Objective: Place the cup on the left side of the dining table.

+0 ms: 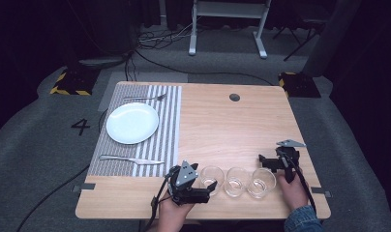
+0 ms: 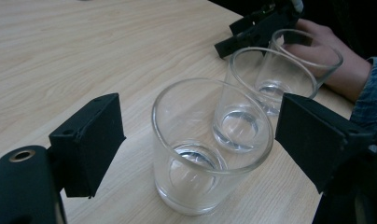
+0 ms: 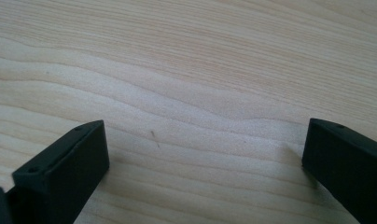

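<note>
While the left gripper [image 1: 209, 189] rests level at the desk's [image 1: 222, 125] near edge, I note its jaws parted on either side of the nearest glass [image 2: 203, 149], pads clear of the wall, nothing gripped. That glass stands upright, first of three in a row along the near edge. My right gripper [image 1: 267, 162], jaws wide and empty, sits near the near right corner.
</note>
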Tool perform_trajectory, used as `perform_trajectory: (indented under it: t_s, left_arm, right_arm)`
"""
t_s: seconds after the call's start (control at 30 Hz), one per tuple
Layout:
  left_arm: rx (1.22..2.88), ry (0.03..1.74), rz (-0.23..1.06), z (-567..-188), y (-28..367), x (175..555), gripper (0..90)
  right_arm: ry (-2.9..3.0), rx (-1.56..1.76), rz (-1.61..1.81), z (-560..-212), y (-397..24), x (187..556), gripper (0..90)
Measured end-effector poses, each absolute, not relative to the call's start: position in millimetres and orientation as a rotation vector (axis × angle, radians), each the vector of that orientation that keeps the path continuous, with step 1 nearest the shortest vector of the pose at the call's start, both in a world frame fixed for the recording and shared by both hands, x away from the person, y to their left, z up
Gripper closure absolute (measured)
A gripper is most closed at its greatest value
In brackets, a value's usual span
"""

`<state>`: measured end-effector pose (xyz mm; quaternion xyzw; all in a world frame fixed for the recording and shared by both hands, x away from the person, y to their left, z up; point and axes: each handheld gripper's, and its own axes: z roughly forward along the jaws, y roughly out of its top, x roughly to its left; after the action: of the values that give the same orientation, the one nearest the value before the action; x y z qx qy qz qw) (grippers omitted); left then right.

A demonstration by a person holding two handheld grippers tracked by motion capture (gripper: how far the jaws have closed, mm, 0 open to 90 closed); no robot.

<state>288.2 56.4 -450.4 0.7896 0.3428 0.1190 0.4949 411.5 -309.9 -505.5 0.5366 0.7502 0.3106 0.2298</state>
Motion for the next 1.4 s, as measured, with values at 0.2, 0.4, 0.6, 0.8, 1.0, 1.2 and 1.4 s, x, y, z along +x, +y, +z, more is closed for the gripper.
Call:
perform_trajectory:
  t_s: [0.2, 0.4, 0.6, 0.8, 1.0, 1.2, 1.4]
  left_arm:
    - [1.928, 0.818, 0.270, -464, 46, 294, 5.9]
    - [1.946, 0.806, 0.263, -476, 34, 300, 13.1]
    - [1.942, 0.795, 0.278, -487, 29, 302, 16.0]
    - [1.947, 0.775, 0.358, -487, 27, 298, 18.3]
    - [1.943, 0.799, 0.333, -482, 29, 297, 18.7]
    - [1.971, 0.778, 0.400, -460, 36, 296, 18.7]
    - [1.954, 0.797, 0.389, -447, 44, 302, 18.7]
  right_arm:
    - [2.064, 1.476, 0.855, -505, -310, 411, 0.7]
    - [2.064, 1.477, 0.855, -505, -310, 411, 0.7]
    - [2.064, 1.477, 0.855, -505, -310, 411, 0.7]
    - [2.064, 1.477, 0.855, -505, -310, 412, 0.7]
    - [2.064, 1.476, 0.855, -505, -310, 412, 0.7]
    - [2.061, 1.478, 0.854, -506, -310, 411, 0.7]
    - [2.056, 1.482, 0.851, -506, -309, 411, 0.7]
